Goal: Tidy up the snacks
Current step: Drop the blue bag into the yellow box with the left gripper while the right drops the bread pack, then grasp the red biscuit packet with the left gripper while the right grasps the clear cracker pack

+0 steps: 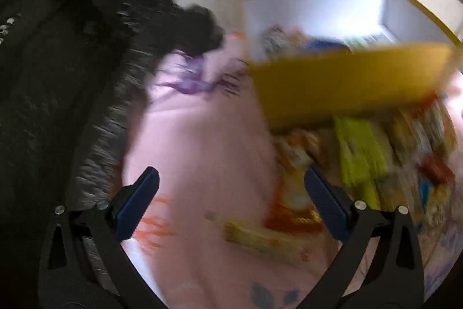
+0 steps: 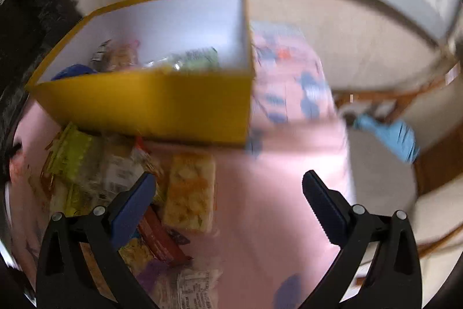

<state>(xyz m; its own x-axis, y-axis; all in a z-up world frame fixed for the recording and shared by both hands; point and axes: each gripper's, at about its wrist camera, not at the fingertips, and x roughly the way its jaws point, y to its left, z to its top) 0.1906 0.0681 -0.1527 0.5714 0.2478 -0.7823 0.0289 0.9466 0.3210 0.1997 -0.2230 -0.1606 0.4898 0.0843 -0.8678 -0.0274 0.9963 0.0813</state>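
Snacks (image 2: pixel 189 194) lie (blurred) beside the right tongs (image 2: pixel 228 193); both tongs (image 1: pixel 231 187) spread, empty.

Snack packets (image 1: pixel 376 164) smeared by motion blur beyond the claw's right finger, labels unreadable, yellow box (image 2: pixel 150 106) hiding the packets inside it behind its near wall, black furry mass (image 1: pixel 72 62) cut off at the left edge.

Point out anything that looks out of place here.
Most snack packets lie scattered on the pink cloth beside the yellow box, only a few inside it. Both views are blurred; both grippers are open and empty.
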